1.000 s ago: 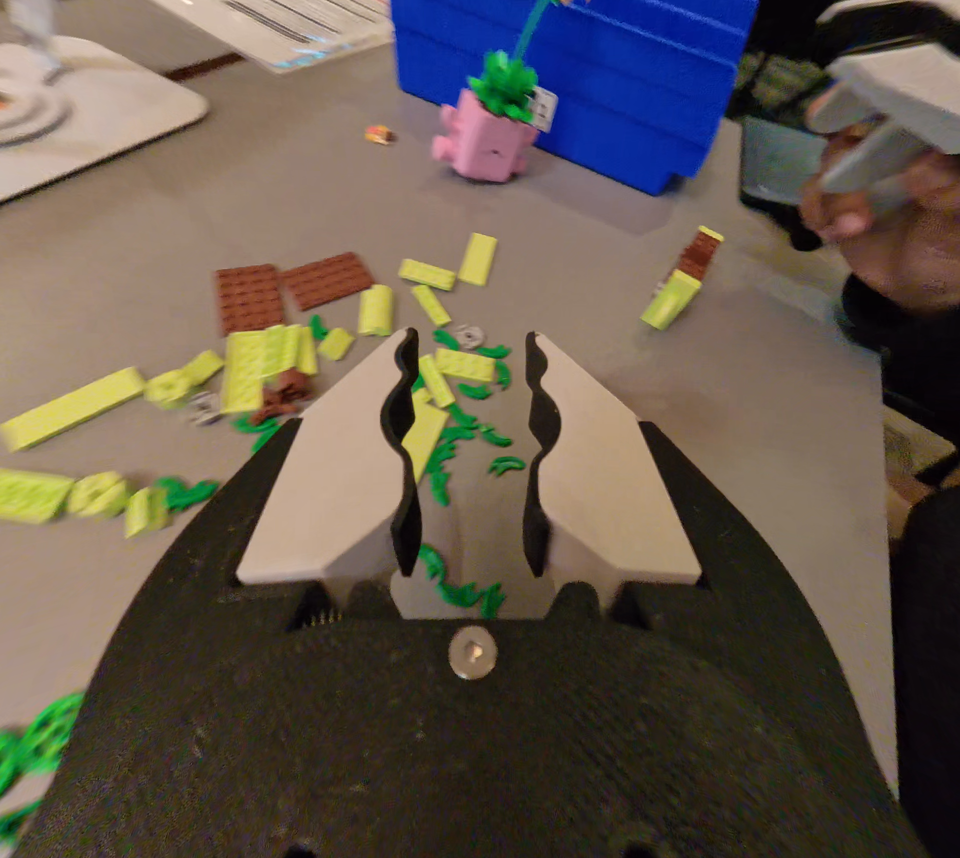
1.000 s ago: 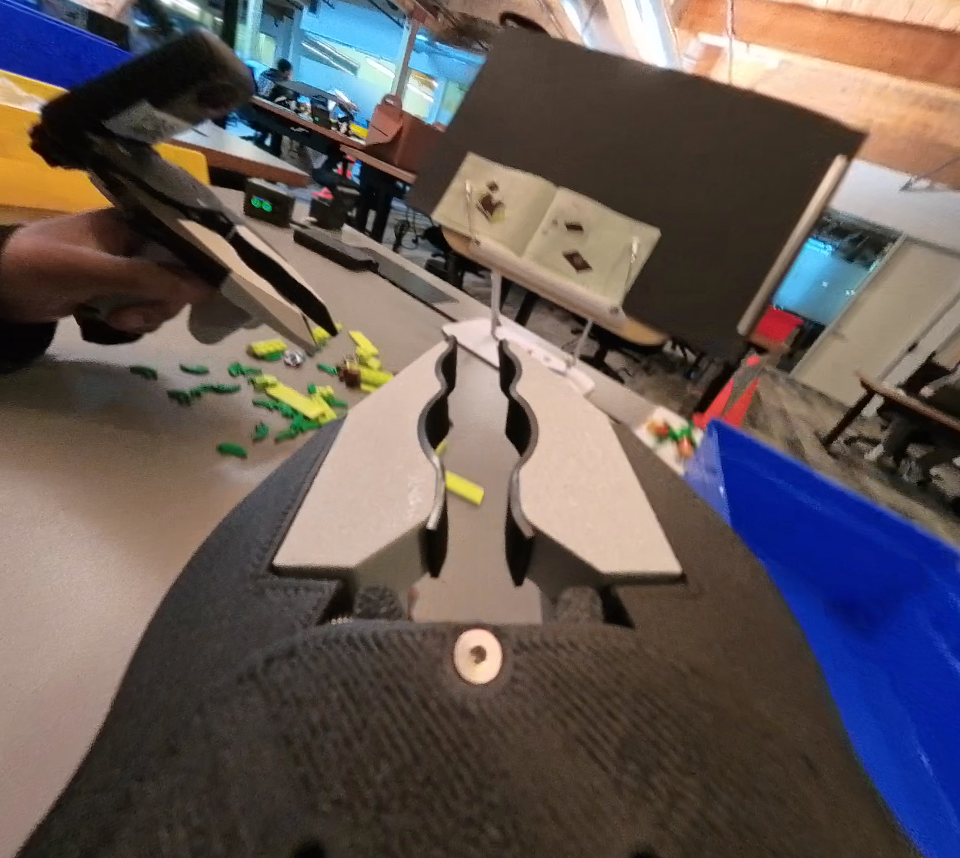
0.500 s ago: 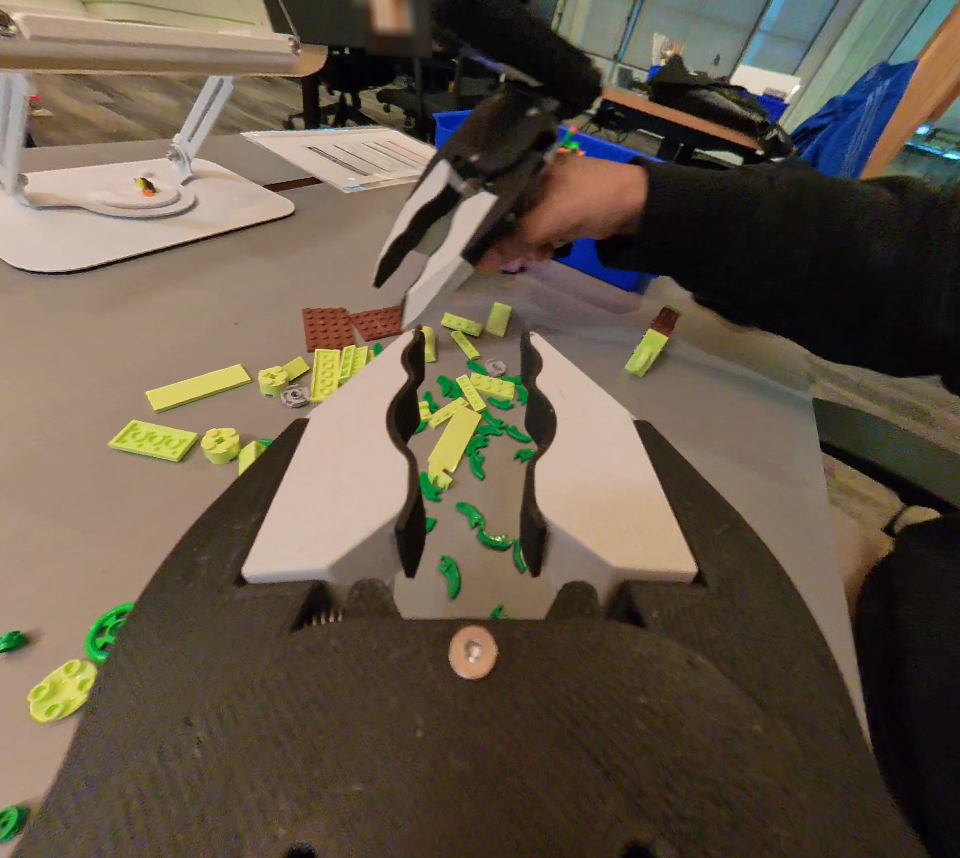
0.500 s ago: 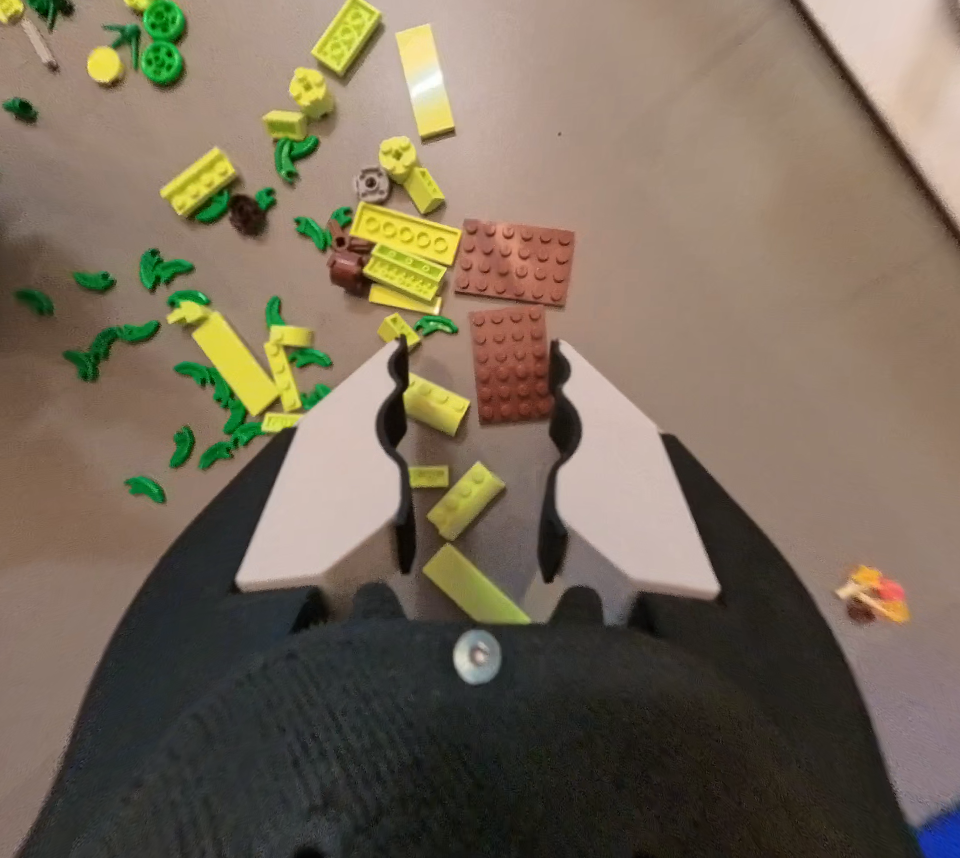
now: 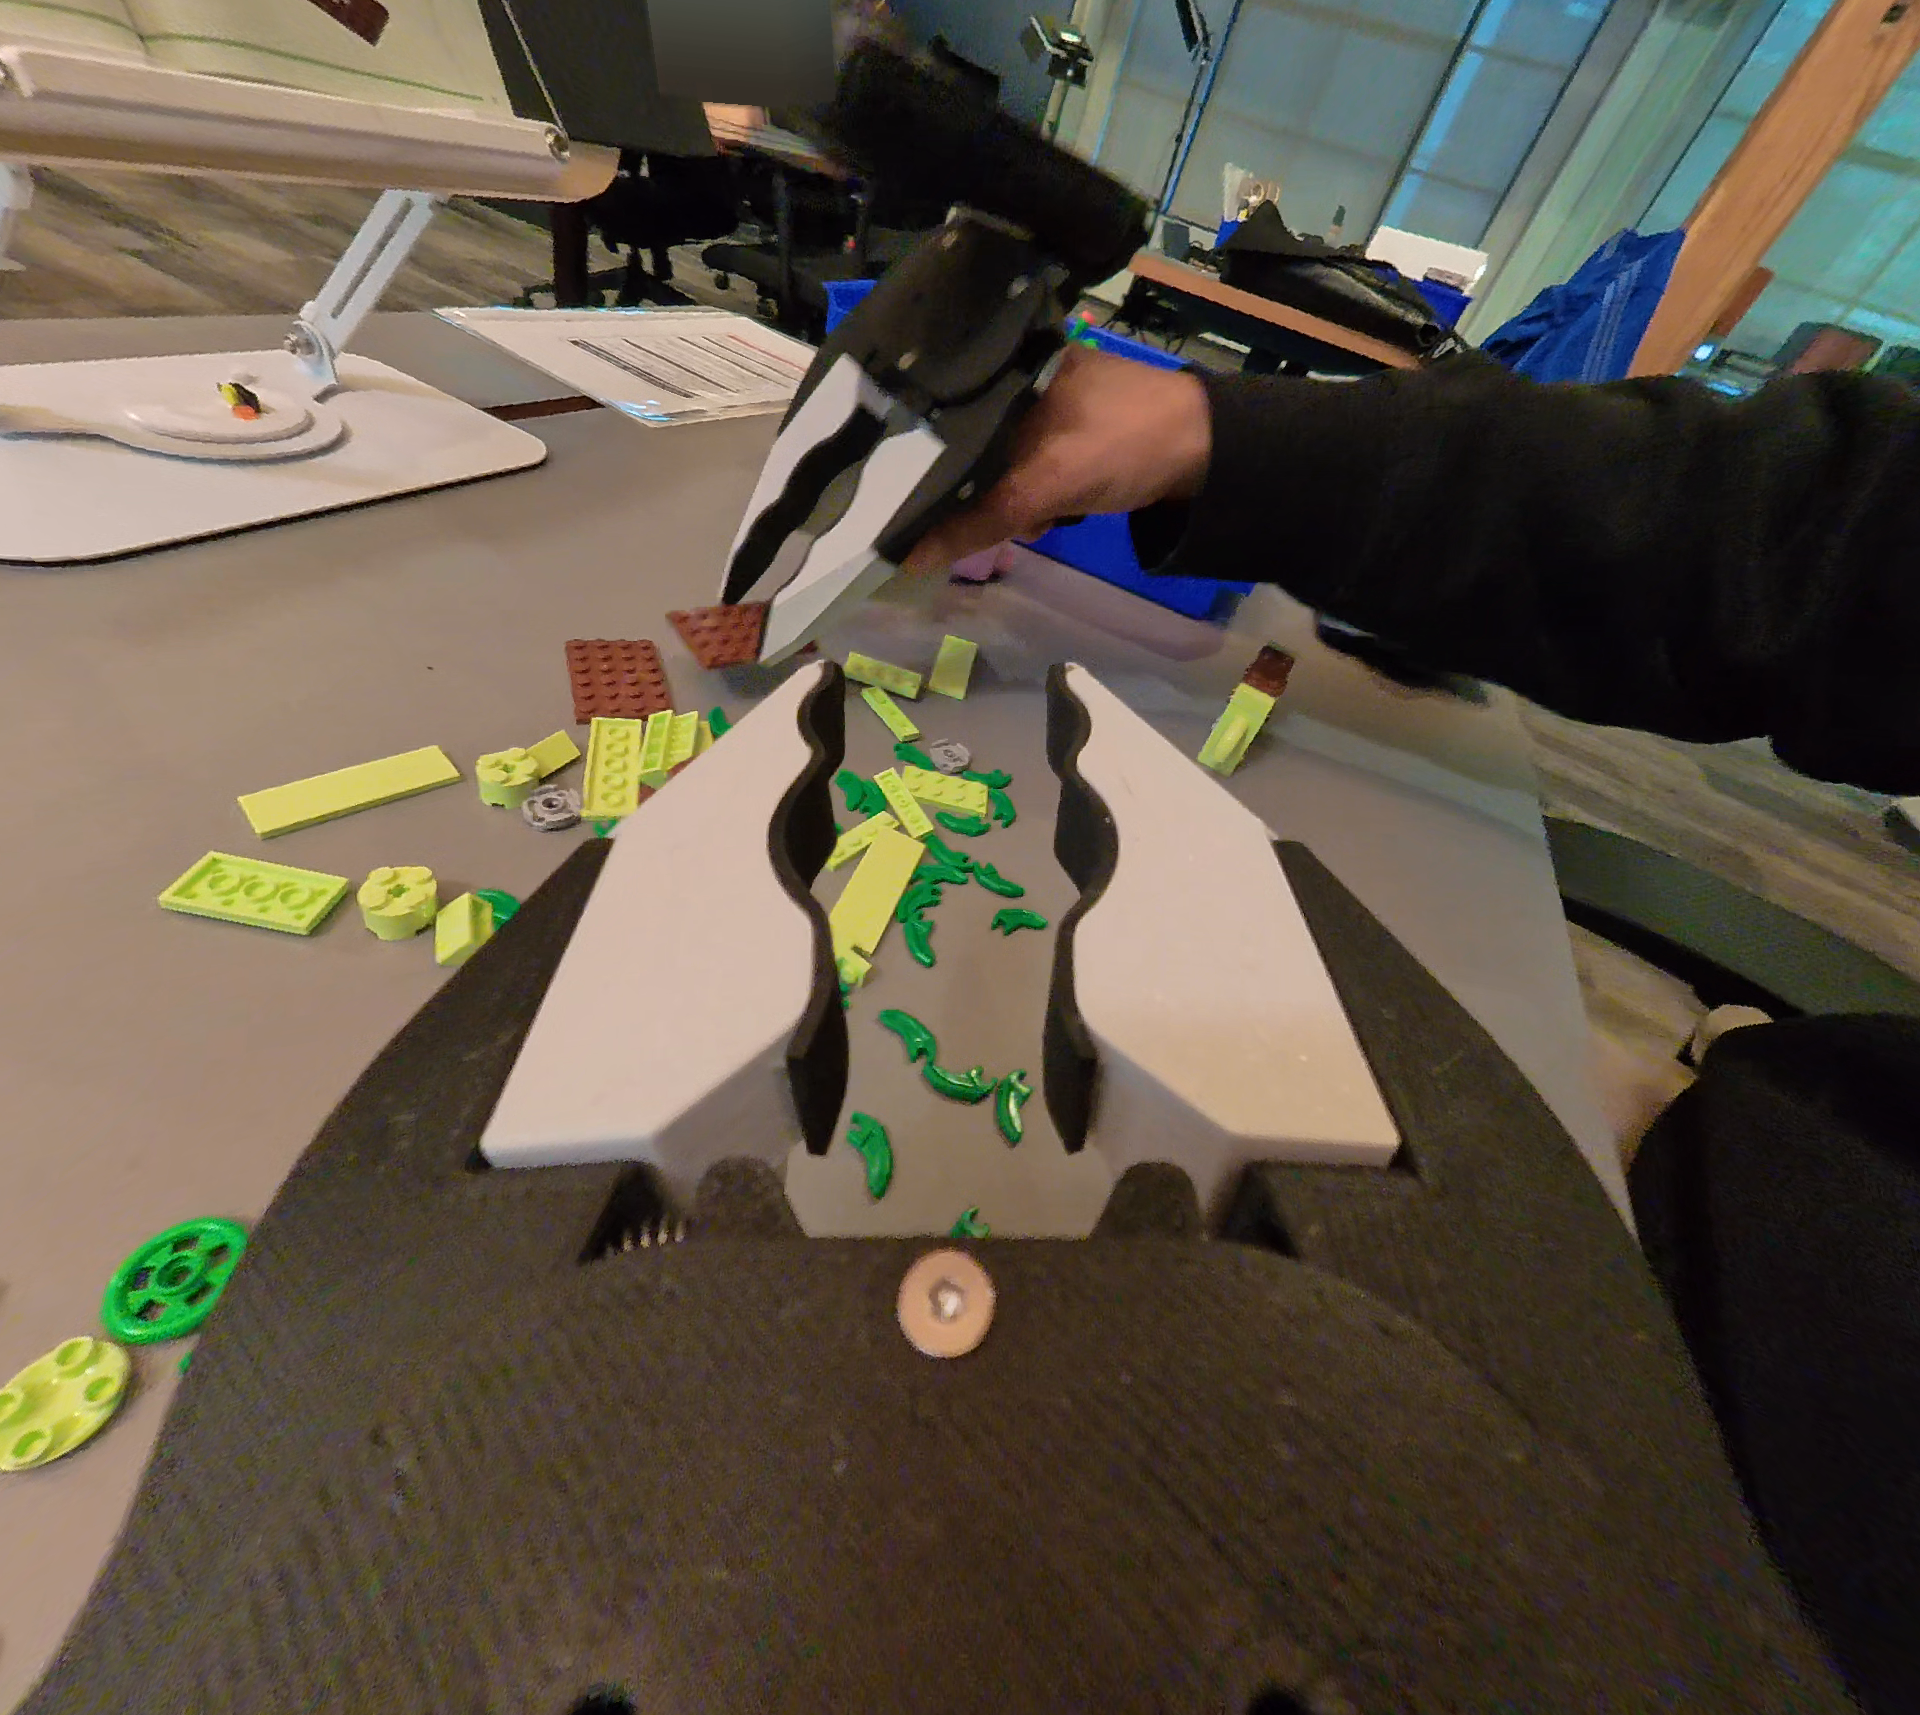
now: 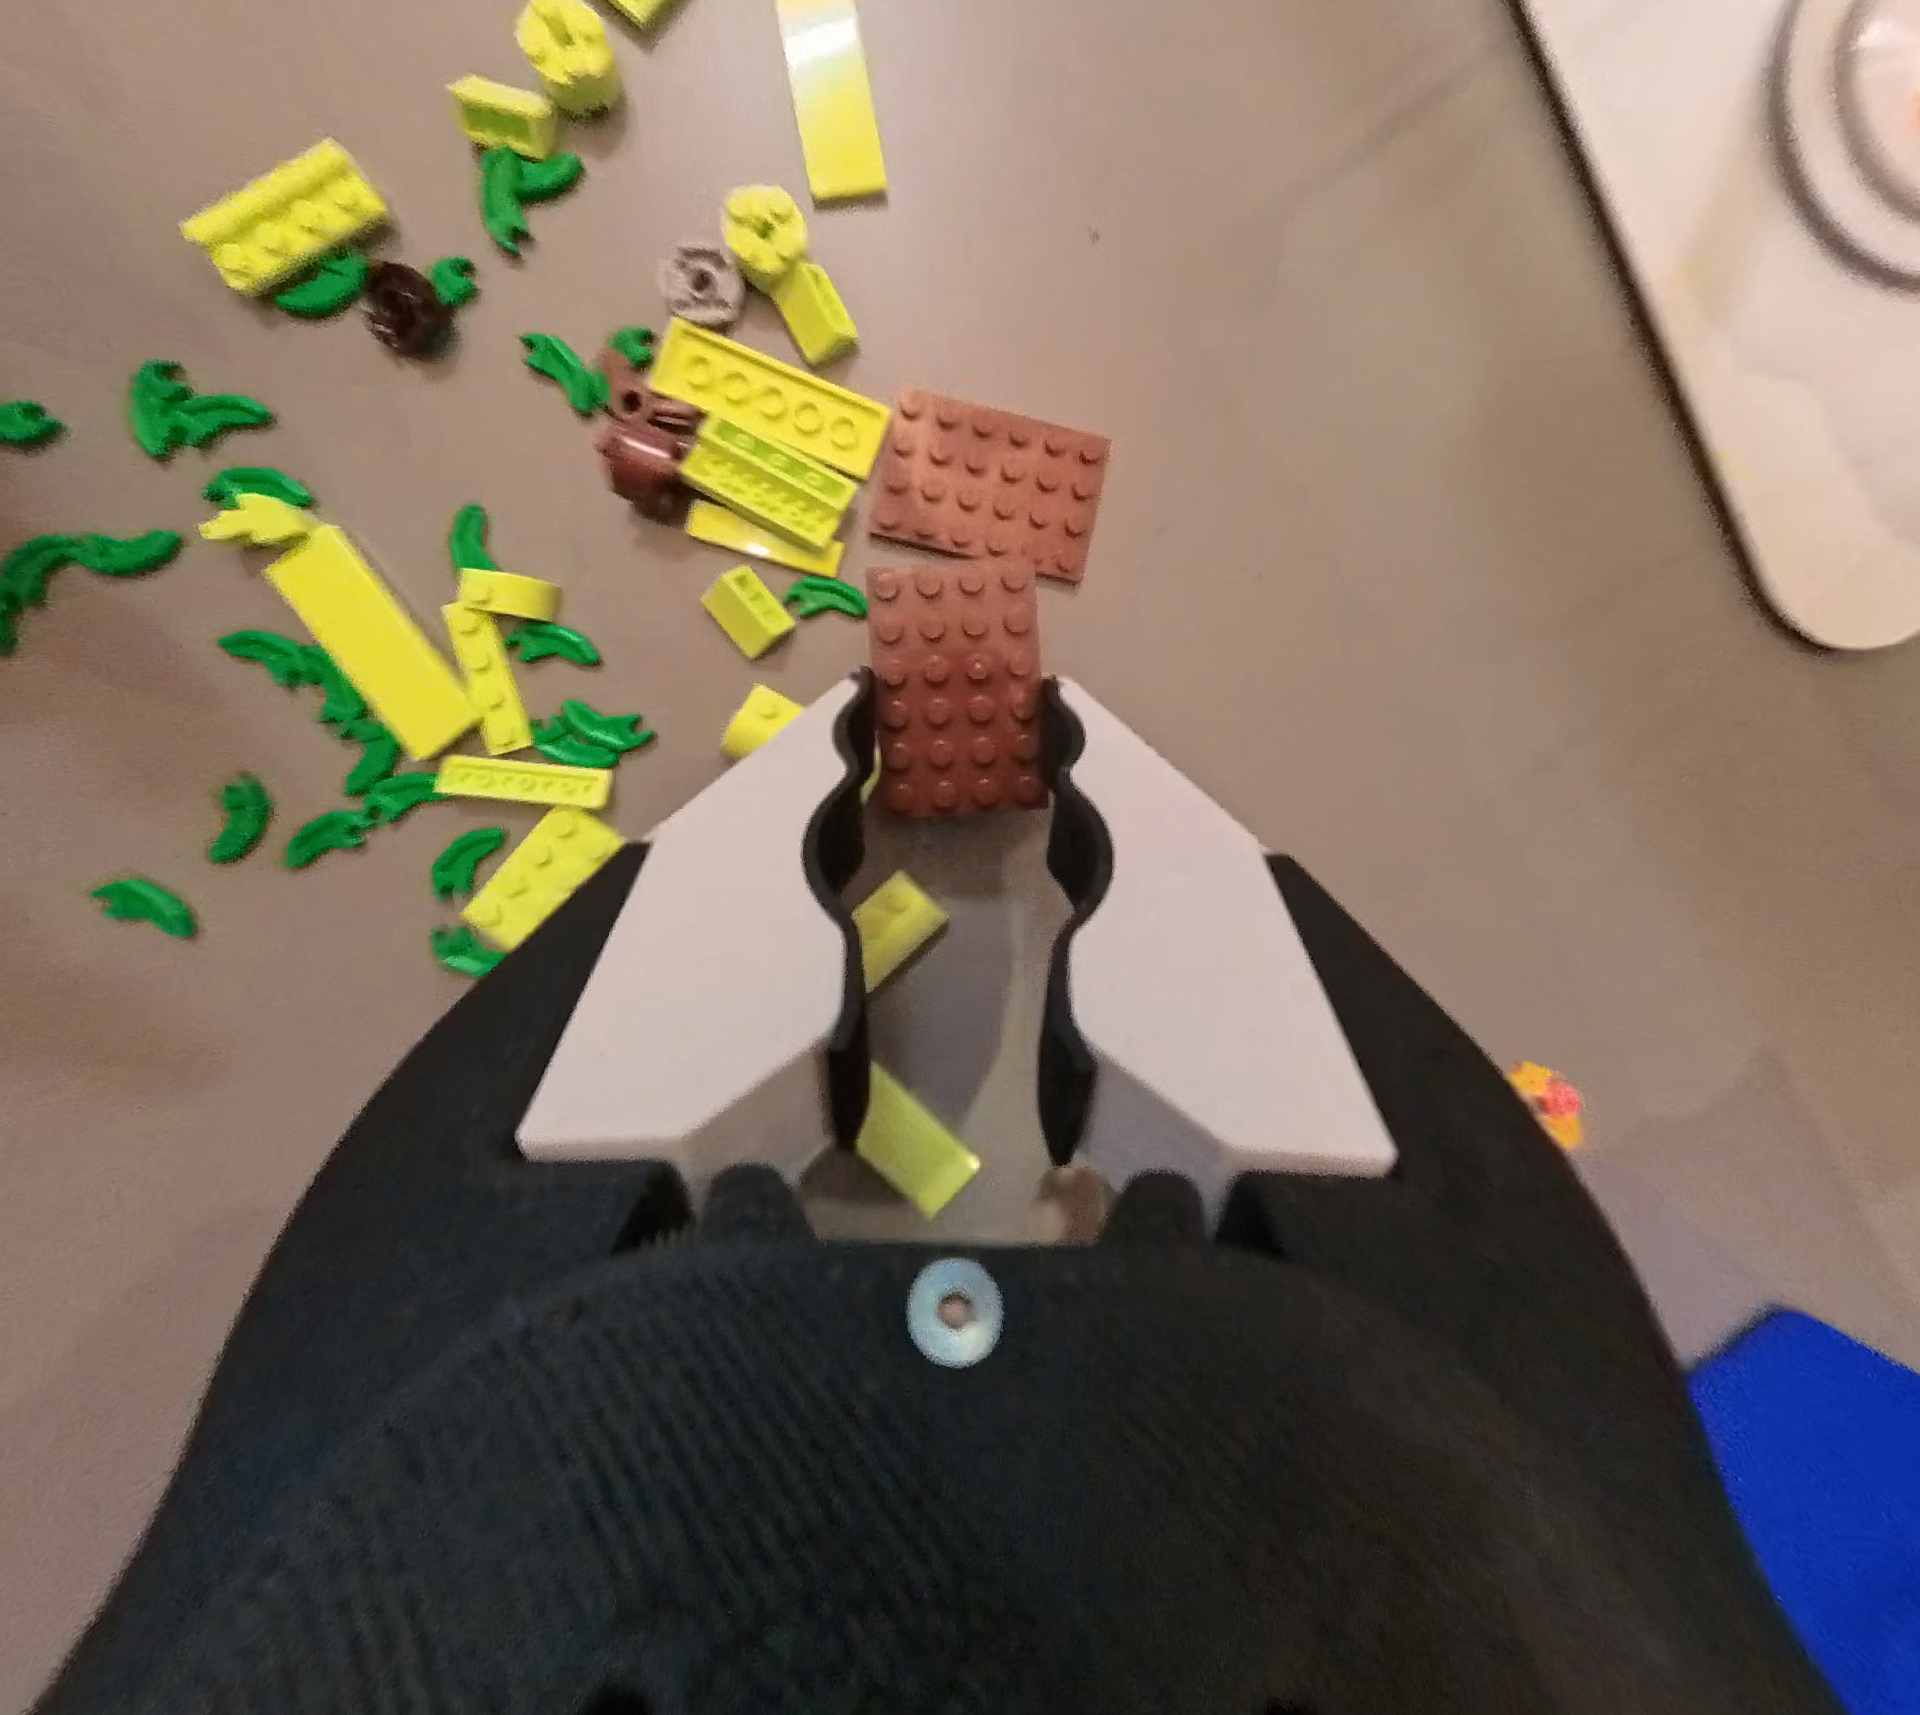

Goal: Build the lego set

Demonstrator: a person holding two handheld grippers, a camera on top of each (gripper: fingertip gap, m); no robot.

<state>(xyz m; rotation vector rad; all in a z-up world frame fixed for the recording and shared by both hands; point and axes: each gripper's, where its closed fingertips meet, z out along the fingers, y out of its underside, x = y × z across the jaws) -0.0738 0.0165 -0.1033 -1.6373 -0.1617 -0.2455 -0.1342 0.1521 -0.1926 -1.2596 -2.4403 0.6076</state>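
Observation:
My right gripper (image 6: 958, 691) is shut on a brown studded plate (image 6: 956, 709) and holds its near end slightly off the grey table. In the left wrist view the right gripper (image 5: 753, 621) points down with that plate (image 5: 717, 631) tilted at its tips. A second brown plate (image 6: 987, 486) lies flat just beyond it and also shows in the left wrist view (image 5: 615, 678). Lime plates (image 6: 769, 408) and green leaf pieces (image 6: 343, 678) are scattered to the left. My left gripper (image 5: 940, 694) is open and empty, above the leaf pieces (image 5: 956, 1078).
A white book stand base (image 5: 208, 460) with an open booklet stands at the back left, also in the right wrist view (image 6: 1714, 211). A blue bin (image 5: 1122, 553) sits behind the person's hand. A small lime-and-brown assembly (image 5: 1242, 715) lies to the right. A printed sheet (image 5: 644, 361) lies farther back.
My right gripper came down over the pile, closed on the nearer brown plate and tipped it up. My left gripper drew back and rose slightly, staying open.

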